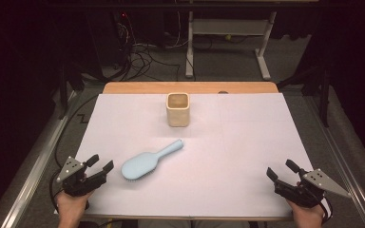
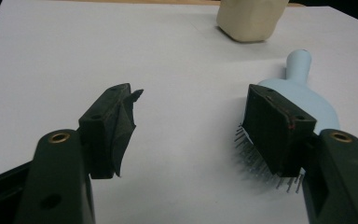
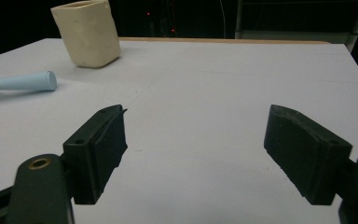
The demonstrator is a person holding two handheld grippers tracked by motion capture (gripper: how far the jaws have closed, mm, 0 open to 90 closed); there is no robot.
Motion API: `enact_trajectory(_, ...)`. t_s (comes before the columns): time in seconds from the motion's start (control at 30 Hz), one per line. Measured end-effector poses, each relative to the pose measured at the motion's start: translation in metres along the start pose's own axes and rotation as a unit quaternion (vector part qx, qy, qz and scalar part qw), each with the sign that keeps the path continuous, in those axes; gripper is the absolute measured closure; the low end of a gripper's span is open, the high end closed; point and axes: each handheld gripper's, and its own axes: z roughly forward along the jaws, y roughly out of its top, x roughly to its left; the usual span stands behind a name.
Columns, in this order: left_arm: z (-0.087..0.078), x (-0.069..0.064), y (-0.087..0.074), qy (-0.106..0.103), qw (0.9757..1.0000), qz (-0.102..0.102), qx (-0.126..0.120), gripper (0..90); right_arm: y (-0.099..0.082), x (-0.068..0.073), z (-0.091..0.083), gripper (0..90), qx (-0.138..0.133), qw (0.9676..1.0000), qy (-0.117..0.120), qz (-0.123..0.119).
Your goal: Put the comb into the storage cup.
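A light blue hairbrush (image 1: 147, 160) lies bristles down on the white sheet, its handle pointing toward a cream square cup (image 1: 177, 109) that stands upright at the back middle. My left gripper (image 1: 100, 165) rests open at the front left, just left of the brush head. In the left gripper view the hairbrush (image 2: 307, 93) sits behind the right jaw, with the cup (image 2: 249, 18) beyond; nothing lies between the left gripper (image 2: 193, 126) jaws. My right gripper (image 1: 280, 170) is open at the front right, far from both. In the right gripper view the right gripper (image 3: 196, 140) is empty, the cup (image 3: 87, 31) and brush handle (image 3: 23, 81) at left.
The white sheet (image 1: 247, 137) covers a wooden table whose far edge (image 1: 190, 87) shows bare. Beyond it are a dark floor with cables (image 1: 142, 57) and a white desk frame (image 1: 228, 33). A metal rail (image 1: 33, 166) runs along the table's left side.
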Motion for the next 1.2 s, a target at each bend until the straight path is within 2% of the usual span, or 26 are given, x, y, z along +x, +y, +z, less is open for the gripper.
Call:
enact_trajectory(0.8,0.0002,-0.0027,0.0029,0.004,1.0000,-0.002,-0.005,34.1,-0.0005,0.0010,-0.0010,22.1,0.000,1.0000,0.004,-0.004)
enact_trajectory(1.2,-0.0020,-0.0076,0.0048,0.012,0.9999,0.000,-0.010,34.4,-0.0008,0.0006,-0.0018,23.7,0.000,1.0000,0.004,-0.003)
